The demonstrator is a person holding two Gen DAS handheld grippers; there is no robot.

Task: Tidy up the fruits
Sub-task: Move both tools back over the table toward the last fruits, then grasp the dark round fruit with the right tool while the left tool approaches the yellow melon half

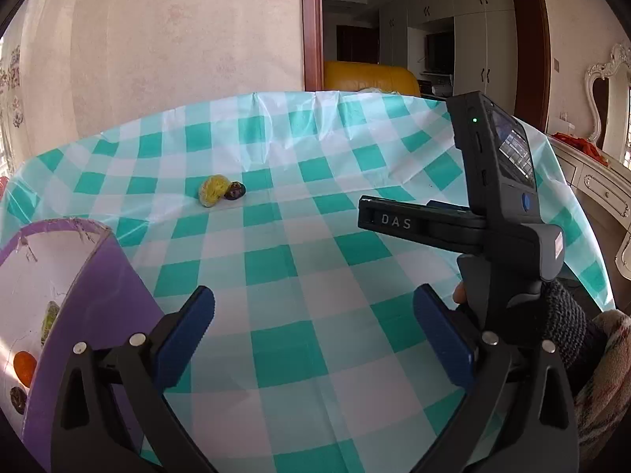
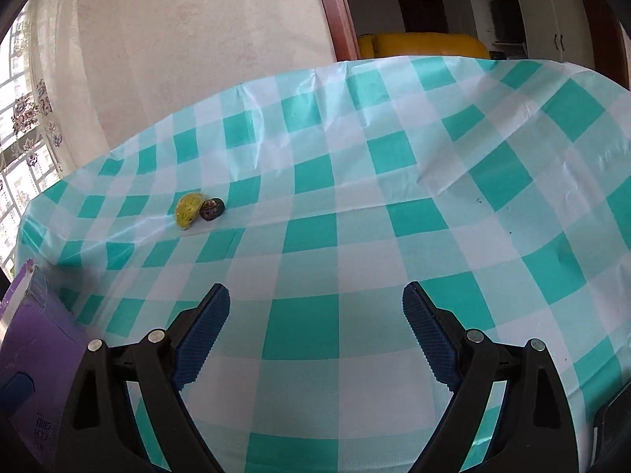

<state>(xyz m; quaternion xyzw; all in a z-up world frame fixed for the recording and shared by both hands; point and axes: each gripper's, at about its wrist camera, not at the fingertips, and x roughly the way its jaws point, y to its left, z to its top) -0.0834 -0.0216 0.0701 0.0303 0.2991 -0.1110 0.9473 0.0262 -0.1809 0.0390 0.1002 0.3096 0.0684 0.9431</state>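
Checked tablecloth [image 2: 355, 236] mostly bare, purple box [image 1: 98, 276] at left edge

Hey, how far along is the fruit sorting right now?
Partly done: the purple cardboard box already holds an orange fruit and other pieces. Nothing is in hand; the left gripper and right gripper are both open and empty. Left: the yellow fruit and small dark fruit, touching on the teal checked tablecloth.

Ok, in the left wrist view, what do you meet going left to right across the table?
Purple box with an orange fruit inside → yellow fruit → dark fruit touching it → the other hand's tongs device at the right, over the checked tablecloth.
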